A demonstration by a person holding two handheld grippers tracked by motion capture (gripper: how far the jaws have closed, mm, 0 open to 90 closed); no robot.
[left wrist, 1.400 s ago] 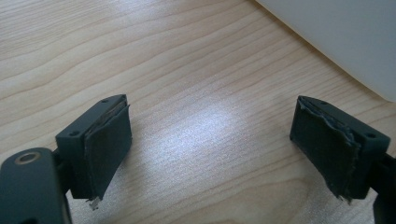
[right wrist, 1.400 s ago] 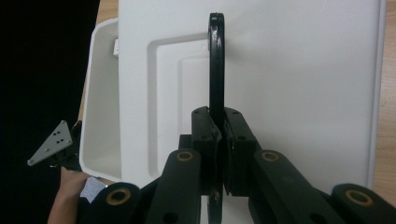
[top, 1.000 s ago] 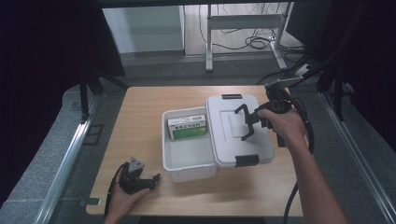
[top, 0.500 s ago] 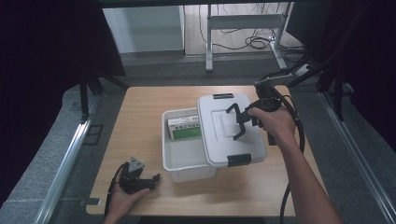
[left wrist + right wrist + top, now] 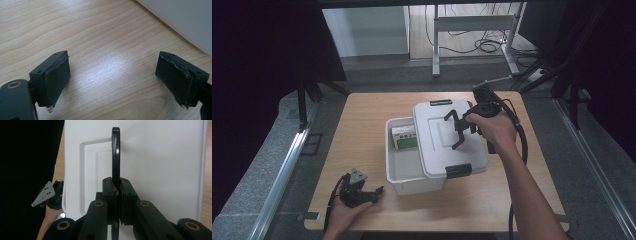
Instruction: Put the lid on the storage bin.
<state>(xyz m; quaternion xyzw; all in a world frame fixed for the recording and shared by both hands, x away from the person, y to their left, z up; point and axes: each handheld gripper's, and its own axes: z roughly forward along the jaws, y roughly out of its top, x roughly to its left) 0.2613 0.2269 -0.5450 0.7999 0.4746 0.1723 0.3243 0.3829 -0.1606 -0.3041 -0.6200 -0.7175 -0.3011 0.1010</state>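
Observation:
A white bin [image 5: 395,170] stands mid-table with a green-and-white carton [image 5: 404,138] inside at its far left. The white lid [image 5: 438,142] hangs tilted over the bin's right part, with black latches at its near and far ends. My right gripper [image 5: 460,129] is shut on the lid's upright black handle [image 5: 115,152], seen edge-on between the jaws against the lid [image 5: 162,170]. My left gripper [image 5: 361,192] rests open on the table near the front left edge; its pads [image 5: 58,77] stand wide apart over bare wood, the bin's wall [image 5: 180,17] just beyond.
The wooden table [image 5: 362,115] has free surface left of and behind the bin. A cable trails from the right gripper down along the forearm. A desk frame and cables [image 5: 472,45] lie on the floor beyond the table. Metal rails run along both sides.
The right gripper has carried the lid leftward over the bin, so it now covers most of the opening and part of the carton. The left gripper has stayed put.

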